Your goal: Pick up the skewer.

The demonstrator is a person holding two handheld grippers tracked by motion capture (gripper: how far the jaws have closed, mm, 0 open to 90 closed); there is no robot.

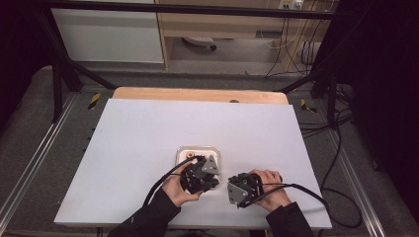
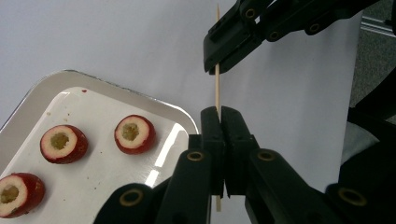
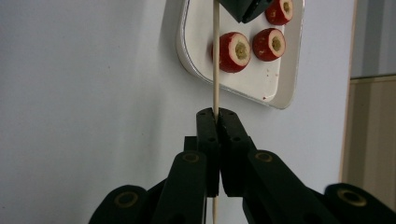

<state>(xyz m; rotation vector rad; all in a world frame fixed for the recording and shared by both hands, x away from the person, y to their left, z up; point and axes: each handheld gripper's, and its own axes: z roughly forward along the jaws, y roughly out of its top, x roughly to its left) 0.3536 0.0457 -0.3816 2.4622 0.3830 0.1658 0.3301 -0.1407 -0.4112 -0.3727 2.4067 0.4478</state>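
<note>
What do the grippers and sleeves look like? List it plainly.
Left gripper and right gripper: black, two blocky jaws, linkage arms with brass-coloured pivot rings, each topped by a grey three-cornered plate and trailing a black cable. Sleeves are dark.

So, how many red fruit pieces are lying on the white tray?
3 fruit pieces on the white tray: one nearest the skewer, one in the middle, one at the picture's edge. More may be hidden.

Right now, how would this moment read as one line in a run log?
left gripper: shut on skewer | right gripper: shut on skewer | tray: three cored red fruit pieces | skewer: bare
</note>
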